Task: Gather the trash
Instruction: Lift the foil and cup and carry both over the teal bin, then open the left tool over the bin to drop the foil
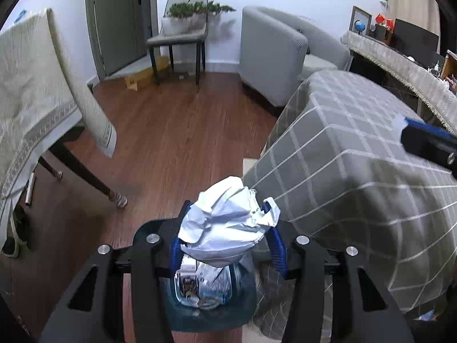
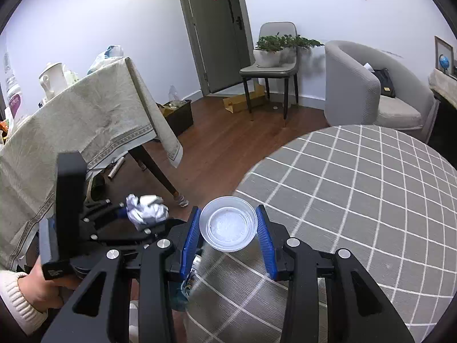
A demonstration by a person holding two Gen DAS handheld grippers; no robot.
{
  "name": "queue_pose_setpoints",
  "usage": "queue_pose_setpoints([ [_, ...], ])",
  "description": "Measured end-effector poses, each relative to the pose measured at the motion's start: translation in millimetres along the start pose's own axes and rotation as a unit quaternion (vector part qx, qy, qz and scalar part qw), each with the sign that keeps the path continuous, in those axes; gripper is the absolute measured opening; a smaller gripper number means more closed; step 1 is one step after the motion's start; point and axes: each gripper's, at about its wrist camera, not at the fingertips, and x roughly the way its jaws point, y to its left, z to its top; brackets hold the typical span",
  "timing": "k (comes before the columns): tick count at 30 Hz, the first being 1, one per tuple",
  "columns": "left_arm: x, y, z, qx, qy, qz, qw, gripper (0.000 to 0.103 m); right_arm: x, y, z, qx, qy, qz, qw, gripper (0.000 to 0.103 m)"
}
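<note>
My left claw is clamped on a crumpled white paper wad, held directly over the trash bin on the floor beside the bench with the checked cloth. The bin already holds some wrappers and scraps, so I judge part of the collecting done and this wad ready to drop. My right claw grips a clear plastic cup by its sides, over the bench's edge and near the bin; it goes in after. From here, the cloth looks bare of other rubbish.
</note>
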Motion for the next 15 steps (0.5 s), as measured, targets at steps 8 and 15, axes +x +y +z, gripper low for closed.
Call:
queue_pose_setpoints([
  [8, 19, 23, -20, -0.005, 0.065, -0.009, 0.9978, 0.053, 17, 32, 5, -0.014, 0.003, 0.023, 1.0, 0.04],
  [15, 21, 47, -34, -0.018, 0.091, -0.012, 0.9956, 0.06, 37, 65, 10, -0.029, 0.011, 0.043, 0.999, 0.04],
])
